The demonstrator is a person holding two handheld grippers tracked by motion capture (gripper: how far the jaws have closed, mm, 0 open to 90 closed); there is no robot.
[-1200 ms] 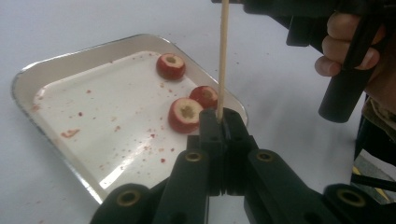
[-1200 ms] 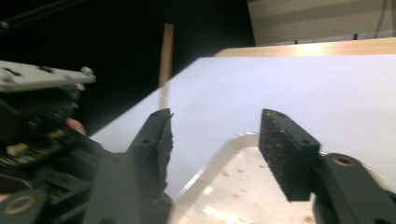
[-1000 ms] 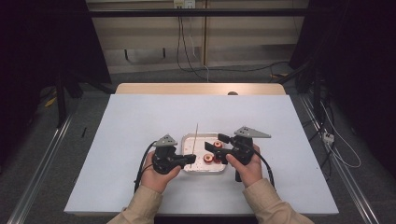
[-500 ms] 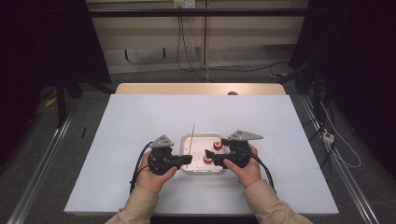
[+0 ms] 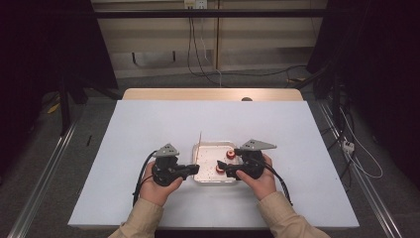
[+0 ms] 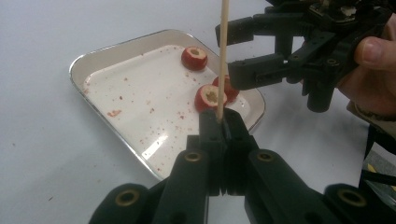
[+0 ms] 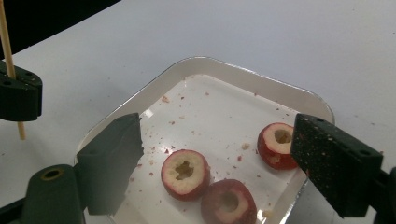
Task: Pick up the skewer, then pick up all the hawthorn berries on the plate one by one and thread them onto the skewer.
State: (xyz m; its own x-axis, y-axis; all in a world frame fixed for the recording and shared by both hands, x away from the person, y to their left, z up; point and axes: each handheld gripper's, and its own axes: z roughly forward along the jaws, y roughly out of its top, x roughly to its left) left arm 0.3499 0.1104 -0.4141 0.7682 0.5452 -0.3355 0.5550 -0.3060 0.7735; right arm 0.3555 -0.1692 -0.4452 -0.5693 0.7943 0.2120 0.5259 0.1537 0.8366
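- A thin wooden skewer (image 6: 223,56) is pinched upright between the pressed-together jaws of the left gripper (image 6: 220,122), at the left rim of the tray (image 5: 214,145).
- The right gripper (image 7: 224,154) is held with its jaws spread wide and empty over the tray's right side, above three cored red fruit pieces (image 7: 185,174).
- Nothing is yet threaded on the skewer; all three pieces are left lying in the crumb-speckled tray, near the table's (image 5: 148,124) front edge.
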